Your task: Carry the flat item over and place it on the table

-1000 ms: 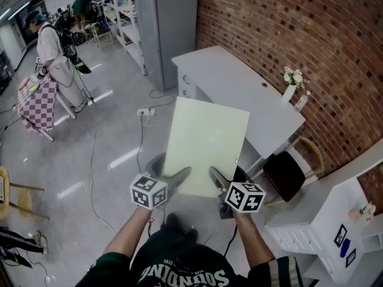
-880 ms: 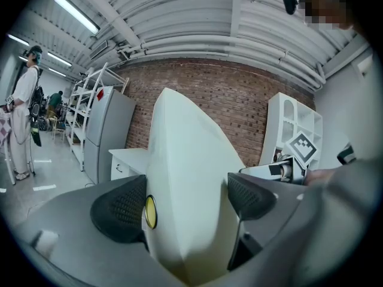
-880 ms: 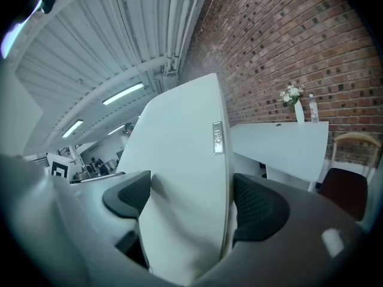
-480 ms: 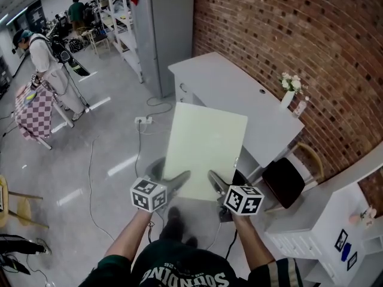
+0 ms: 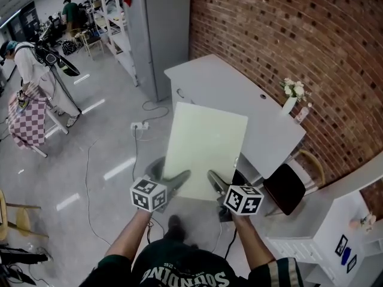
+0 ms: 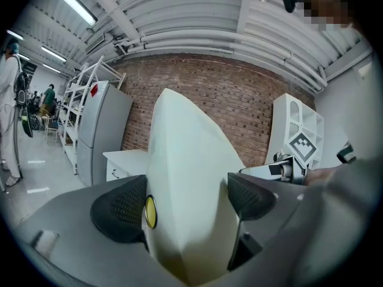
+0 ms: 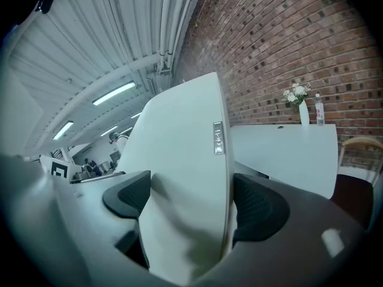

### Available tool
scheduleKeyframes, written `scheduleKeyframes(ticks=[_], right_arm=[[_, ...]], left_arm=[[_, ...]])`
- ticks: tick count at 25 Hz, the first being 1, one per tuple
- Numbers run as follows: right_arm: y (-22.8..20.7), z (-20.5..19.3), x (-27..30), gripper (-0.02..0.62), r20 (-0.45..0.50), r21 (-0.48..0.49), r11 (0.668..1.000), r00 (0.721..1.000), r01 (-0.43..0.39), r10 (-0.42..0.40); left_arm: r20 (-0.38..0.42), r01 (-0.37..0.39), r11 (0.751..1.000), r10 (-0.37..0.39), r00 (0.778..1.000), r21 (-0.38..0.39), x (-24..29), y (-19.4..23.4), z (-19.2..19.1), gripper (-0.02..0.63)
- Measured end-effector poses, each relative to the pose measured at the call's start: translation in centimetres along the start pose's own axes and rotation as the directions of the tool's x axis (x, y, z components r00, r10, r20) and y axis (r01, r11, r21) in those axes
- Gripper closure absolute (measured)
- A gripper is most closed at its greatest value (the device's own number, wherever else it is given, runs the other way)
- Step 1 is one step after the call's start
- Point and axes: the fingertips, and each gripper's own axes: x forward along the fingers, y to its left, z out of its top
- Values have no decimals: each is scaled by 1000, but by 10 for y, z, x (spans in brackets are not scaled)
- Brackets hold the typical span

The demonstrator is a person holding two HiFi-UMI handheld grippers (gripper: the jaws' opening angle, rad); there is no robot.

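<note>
- Far left, well apart: a person [image 5: 27,55] beside a checked cloth [image 5: 27,119], cables trailing over the glossy grey floor [image 5: 108,145].
- Left gripper [image 5: 176,179] clamped on the near edge of the pale flat board [image 5: 206,142], left end.
- Right gripper [image 5: 216,183] pinching the same edge, right end; two grips probably to stop the wide sheet twisting.
- Board held in the air near the front edge of the white table [image 5: 239,91], not yet on it.
- Tabletop mostly bare; flower vase [image 5: 290,100] at its wall-side edge, brick wall [image 5: 287,28] behind.
</note>
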Motion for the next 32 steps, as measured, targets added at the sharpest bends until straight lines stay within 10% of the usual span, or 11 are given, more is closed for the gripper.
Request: scheduleKeyframes(ticks=[32], right_arm=[[0,46,141,169,6,49,995,996,84,-84]], left_arm=[[-50,82,997,-82,995,-13,75,138,37,173]])
